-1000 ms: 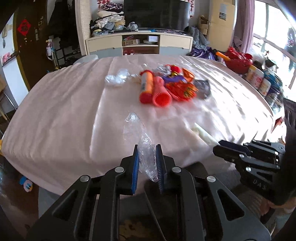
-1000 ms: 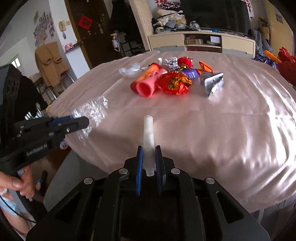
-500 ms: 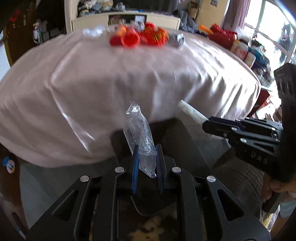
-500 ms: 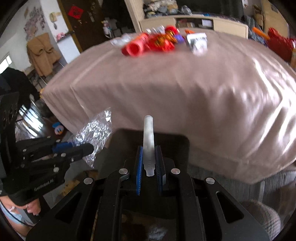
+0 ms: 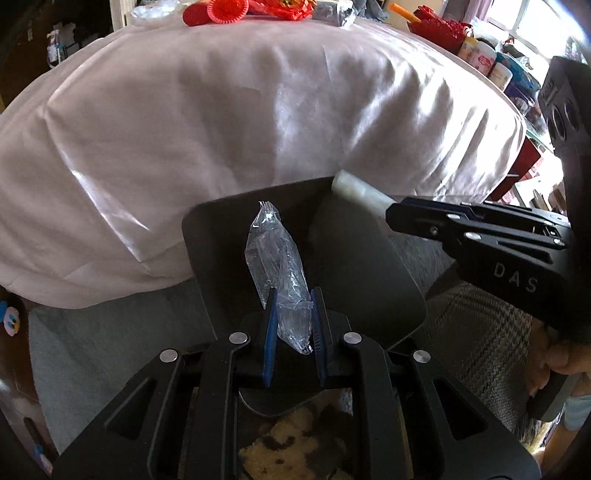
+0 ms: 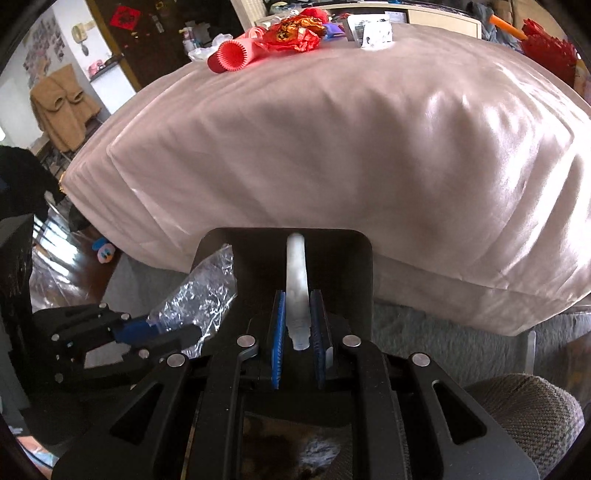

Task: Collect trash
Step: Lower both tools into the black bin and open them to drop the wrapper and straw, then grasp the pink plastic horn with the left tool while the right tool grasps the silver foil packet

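My left gripper [image 5: 291, 295] is shut on a crumpled clear plastic wrapper [image 5: 275, 254] that sticks up between its blue pads. It hangs over the opening of a dark bin [image 5: 351, 258] in front of the table. Beside it, my right gripper [image 6: 297, 295] holds a white tube [image 6: 296, 273] over the same bin [image 6: 354, 266]; its jaws are opening, with the tube still between the pads. The left wrist view shows the right gripper [image 5: 391, 214] and tube [image 5: 356, 188] coming in from the right. From the right wrist I see the left gripper [image 6: 159, 326] with the wrapper [image 6: 203, 291].
The table under a pink cloth [image 5: 258, 110] rises just behind the bin. More trash lies at its far side, among it a red ribbed cup [image 6: 231, 55] and red wrappers [image 6: 291, 33]. A plaid cushion [image 5: 480, 332] lies at the right, a toy [image 6: 105, 249] on the floor.
Both grippers have sunk from over the table edge and tilted downward, so the bin now lies under them. Wrapper and tube stay between the pads.
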Available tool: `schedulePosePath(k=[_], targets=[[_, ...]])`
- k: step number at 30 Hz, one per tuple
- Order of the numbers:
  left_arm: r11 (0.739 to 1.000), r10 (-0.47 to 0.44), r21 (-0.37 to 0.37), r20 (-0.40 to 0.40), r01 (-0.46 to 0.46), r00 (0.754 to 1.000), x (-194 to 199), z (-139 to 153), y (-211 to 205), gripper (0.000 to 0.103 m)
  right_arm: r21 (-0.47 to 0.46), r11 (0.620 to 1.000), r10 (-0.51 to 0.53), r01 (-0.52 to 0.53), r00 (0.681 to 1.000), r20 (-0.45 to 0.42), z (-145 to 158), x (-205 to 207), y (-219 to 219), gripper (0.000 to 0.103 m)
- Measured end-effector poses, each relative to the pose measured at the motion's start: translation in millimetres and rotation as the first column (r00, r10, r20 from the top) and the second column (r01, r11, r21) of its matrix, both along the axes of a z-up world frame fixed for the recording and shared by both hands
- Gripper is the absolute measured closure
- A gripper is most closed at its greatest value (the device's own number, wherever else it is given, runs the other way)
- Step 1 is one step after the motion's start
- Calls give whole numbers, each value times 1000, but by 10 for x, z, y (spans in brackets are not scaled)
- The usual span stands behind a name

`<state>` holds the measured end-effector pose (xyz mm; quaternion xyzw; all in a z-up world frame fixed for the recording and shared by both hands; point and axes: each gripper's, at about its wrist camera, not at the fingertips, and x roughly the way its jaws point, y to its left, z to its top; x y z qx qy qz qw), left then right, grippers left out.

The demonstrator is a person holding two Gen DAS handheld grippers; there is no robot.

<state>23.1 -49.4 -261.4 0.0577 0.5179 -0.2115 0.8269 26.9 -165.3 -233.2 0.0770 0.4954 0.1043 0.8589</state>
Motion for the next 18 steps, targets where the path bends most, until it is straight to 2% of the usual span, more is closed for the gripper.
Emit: schedulePosePath(k=[1,3,5,6,7,11,16,18], targets=[[1000,0,1,-1,0,1000,-2,0,-7,85,-2,1000,-3,3,1000,0,2,14,4,86],[1000,5,5,0,-5,1000,3,7,-13,76,-11,1000,-6,6,1000,-5,8,21,5,85],[1000,8,5,7,-8,1000,-7,22,0,66,-19,1000,-15,15,1000,-6,19,56,43,74],[1000,10,7,9,-10,1000,-10,36,16,64,-21,1000,-21,21,1000,-4,24,50,32,60],[1000,14,10,13,-14,1000,-3,53,18,62,-25,999,-27,27,1000,1,31,39,29,51],[1000,26,13,21,-27,999,11,122,68,52,-16,999,-52,52,999,12,78,36,-43,49],[998,46,30,53,-48,998,39,245,154,33,17,994,-110,109,993,34,182,31,-188,33],[998,53,34,67,-55,996,66,291,184,26,26,992,-123,121,991,50,255,31,-240,31]])
